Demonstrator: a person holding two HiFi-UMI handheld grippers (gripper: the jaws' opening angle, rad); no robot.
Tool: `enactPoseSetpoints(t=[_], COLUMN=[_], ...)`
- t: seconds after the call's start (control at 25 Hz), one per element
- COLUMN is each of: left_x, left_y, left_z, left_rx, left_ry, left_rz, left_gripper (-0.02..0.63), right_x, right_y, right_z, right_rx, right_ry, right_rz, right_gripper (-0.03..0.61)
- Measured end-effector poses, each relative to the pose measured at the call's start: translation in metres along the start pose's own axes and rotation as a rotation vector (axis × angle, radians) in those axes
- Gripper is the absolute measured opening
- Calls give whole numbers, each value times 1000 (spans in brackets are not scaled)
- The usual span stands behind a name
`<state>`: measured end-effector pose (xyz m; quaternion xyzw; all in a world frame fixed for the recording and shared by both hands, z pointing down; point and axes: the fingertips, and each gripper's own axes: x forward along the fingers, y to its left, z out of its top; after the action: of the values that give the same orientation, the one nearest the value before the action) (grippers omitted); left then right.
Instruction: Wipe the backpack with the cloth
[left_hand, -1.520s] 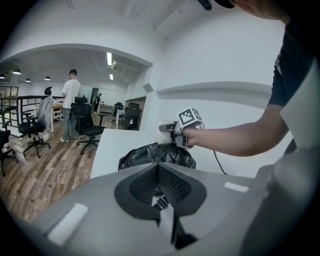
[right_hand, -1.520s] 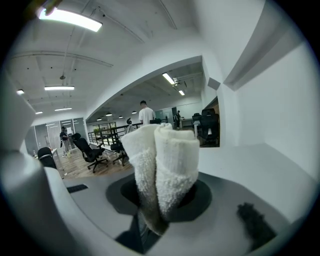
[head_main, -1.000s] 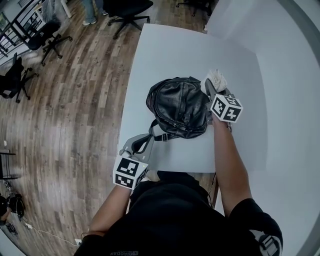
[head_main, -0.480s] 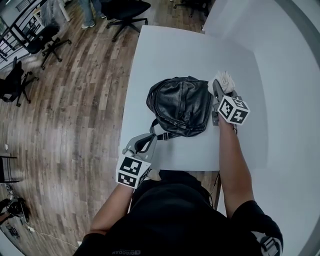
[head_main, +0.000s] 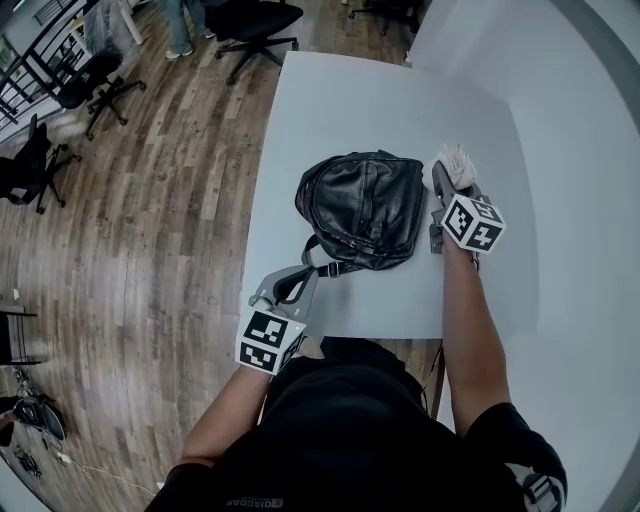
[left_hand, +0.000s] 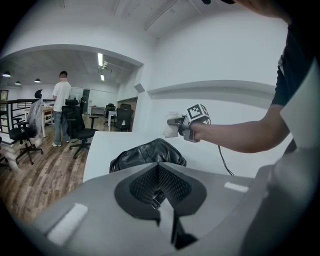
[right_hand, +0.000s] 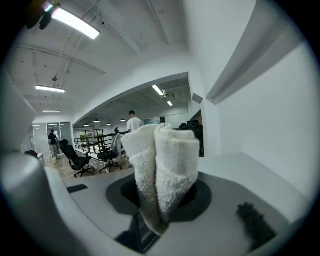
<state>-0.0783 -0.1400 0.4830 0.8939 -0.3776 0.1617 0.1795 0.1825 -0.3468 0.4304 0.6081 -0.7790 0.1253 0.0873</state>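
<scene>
On the white table (head_main: 350, 100), the black leather backpack (head_main: 365, 205) lies flat mid-surface, strap (head_main: 322, 262) trailing toward the near edge. The right gripper (head_main: 447, 178) sits just beside the bag's right flank, not touching it, jaws clamped on a folded white terry cloth (head_main: 456, 160). The left gripper (head_main: 300, 280) is at the near-left corner with its tip at the strap and its jaws brought together. There's a small pale bit in the seam, and I can't tell if it's strap hardware or part of the jaw. Handling guess: the bag is soft, slack leather and looks fairly empty, so it will likely dent and slide under wipe pressure. The surface is glossy, so low friction. Pinning the strap or the near edge with the left should keep it from skating. The cloth is light and floppy, and the grip at the fold base looks right, leaving a fat wad proud of the jaws. View deltas: the right gripper view shows the cloth (right_hand: 160, 165) doubled over and wedged deep between the pads, but no backpack at all. The left gripper view gives the side profile of the domed backpack (left_hand: 147, 154), with the right gripper (left_hand: 175, 121) and cloth (left_hand: 171, 129) beyond it. The head view alone gives the layout and the strap run.
</scene>
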Motion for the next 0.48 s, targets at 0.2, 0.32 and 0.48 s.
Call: enactPoseSetpoints(t=[0.2, 0.32, 0.48], left_x=[-4, -7, -13], left_y=[6, 14, 20], left_z=[4, 2, -1], left_rx=[-104, -192, -211], left_ry=[-18, -27, -27], left_rz=[10, 21, 50], left_gripper=[6, 6, 6], right_x=[-1, 9, 30], right_y=[27, 53, 89], right_z=[0, -10, -36], right_rx=[19, 18, 4], right_ry=[-9, 9, 72], right_rz=[69, 125, 197], right_gripper=[101, 101, 101])
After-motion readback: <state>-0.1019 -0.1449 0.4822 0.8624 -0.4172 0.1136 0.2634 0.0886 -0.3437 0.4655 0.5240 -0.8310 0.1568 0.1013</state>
